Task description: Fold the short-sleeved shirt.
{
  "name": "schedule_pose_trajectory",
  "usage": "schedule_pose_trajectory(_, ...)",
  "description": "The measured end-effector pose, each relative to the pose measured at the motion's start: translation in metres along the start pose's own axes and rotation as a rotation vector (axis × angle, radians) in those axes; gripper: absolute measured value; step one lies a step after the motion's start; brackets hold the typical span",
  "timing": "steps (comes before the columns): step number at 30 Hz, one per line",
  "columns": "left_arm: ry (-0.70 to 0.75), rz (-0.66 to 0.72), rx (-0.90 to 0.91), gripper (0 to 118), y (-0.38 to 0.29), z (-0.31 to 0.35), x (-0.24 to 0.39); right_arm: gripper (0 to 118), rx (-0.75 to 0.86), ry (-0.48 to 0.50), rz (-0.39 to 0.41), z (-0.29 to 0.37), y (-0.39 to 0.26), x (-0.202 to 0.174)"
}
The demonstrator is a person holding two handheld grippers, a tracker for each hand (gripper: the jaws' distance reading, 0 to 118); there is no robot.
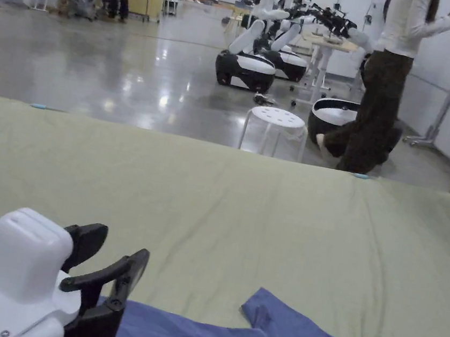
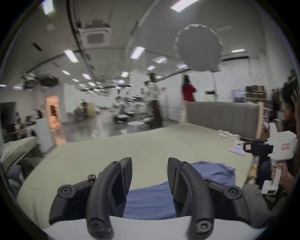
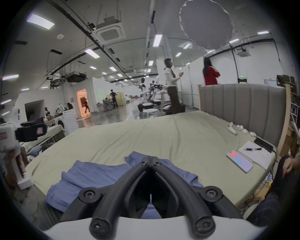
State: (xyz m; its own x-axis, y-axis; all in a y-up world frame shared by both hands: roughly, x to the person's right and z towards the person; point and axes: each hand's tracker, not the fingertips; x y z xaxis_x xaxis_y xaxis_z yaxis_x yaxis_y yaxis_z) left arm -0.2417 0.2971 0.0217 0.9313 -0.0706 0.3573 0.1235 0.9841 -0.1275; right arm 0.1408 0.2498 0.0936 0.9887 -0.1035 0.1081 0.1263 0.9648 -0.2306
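Blue cloth, the short-sleeved shirt (image 3: 103, 175), lies rumpled at the near edge of a bed covered by a pale green sheet (image 1: 222, 209). The left gripper (image 2: 149, 168) is raised over the shirt's near part, with its jaws spread wide and nothing between them; the cloth shows through the gap below. In the head view it sits low at the left, with the shirt reaching out to its right. The right gripper (image 3: 151, 158) has its jaws pressed together tip to tip, and the shirt lies under and beyond them; whether any cloth is pinched between the tips cannot be told. To the right of that gripper, well apart from the shirt, a phone (image 3: 240, 161) and a sheet of paper (image 3: 253, 152) rest on the bedding near a grey padded headboard (image 3: 243, 104). Beyond the bed stands a white stool (image 1: 276, 118), and a person in a white top (image 1: 393, 71) is beside it.
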Motion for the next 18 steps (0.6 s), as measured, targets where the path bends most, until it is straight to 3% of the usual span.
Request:
schedule_pose_trajectory(1,0.051,-0.002,0.007,34,-0.002,0.013,-0.006,0,0.002,0.015,0.007,-0.002,0.001,-0.005)
schedule_pose_trajectory(2,0.108,-0.013,0.042,15,-0.006,0.029,-0.011,0,0.002,0.028,0.012,-0.004,0.002,-0.010)
schedule_pose_trajectory(5,0.278,-0.048,0.050,10,-0.013,0.057,-0.016,0,0.010,0.058,0.042,-0.004,-0.001,-0.021)
schedule_pose_trajectory(6,0.301,-0.050,0.030,3,-0.015,0.063,-0.017,0,0.015,0.065,0.052,-0.003,-0.002,-0.024)
schedule_pose_trajectory(8,0.364,-0.019,0.032,3,-0.020,0.074,-0.015,0,0.022,0.080,0.057,-0.003,-0.004,-0.028)
schedule_pose_trajectory(18,0.258,0.099,0.007,3,-0.023,0.070,-0.035,0,0.017,0.132,0.081,-0.008,-0.005,-0.033)
